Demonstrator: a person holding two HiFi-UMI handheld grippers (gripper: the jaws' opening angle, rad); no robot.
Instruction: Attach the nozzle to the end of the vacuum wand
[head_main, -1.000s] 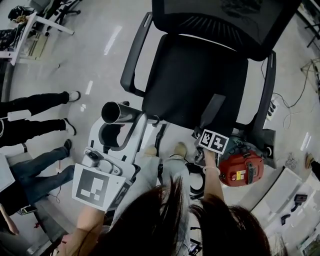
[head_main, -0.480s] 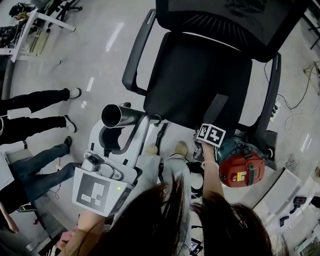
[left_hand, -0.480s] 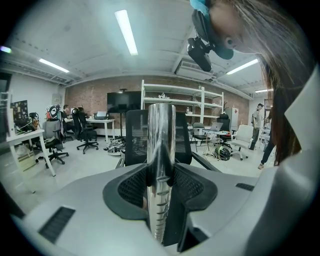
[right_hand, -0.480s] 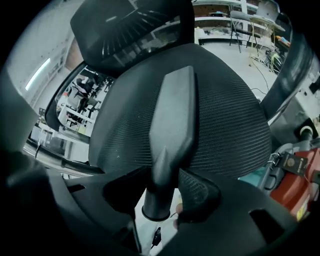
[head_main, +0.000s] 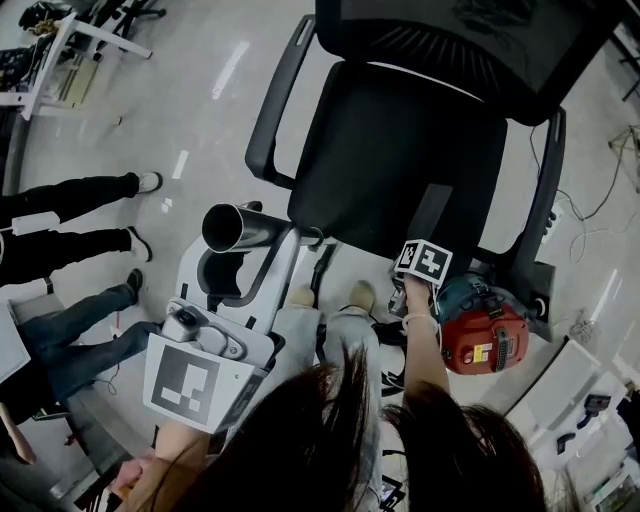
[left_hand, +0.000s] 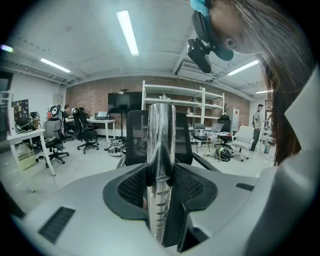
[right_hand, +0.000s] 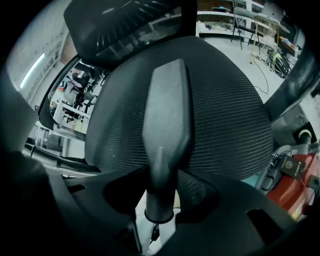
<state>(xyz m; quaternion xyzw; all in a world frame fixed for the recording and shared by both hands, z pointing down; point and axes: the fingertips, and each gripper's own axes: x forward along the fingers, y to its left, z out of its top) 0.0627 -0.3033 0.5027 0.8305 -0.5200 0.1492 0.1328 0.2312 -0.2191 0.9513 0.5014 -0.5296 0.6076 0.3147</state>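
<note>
My left gripper (head_main: 245, 262) is shut on the shiny metal vacuum wand (head_main: 232, 227), whose open end faces up toward the head camera. In the left gripper view the wand (left_hand: 160, 165) stands upright between the jaws of that gripper (left_hand: 160, 182). My right gripper (head_main: 418, 250) is shut on the dark flat crevice nozzle (head_main: 428, 218), which lies over the chair seat. In the right gripper view the nozzle (right_hand: 167, 120) runs away from the gripper (right_hand: 162, 182), its round collar toward the camera. Wand and nozzle are well apart.
A black office chair (head_main: 400, 150) fills the middle, its armrests (head_main: 272, 105) on either side. A red vacuum body (head_main: 480, 335) sits on the floor at the right. A bystander's legs (head_main: 70, 215) are at the left. Cables (head_main: 590, 215) trail at the right.
Both grippers keep their holds. The right gripper with the nozzle has shifted slightly up over the seat; the wand has hardly moved.
</note>
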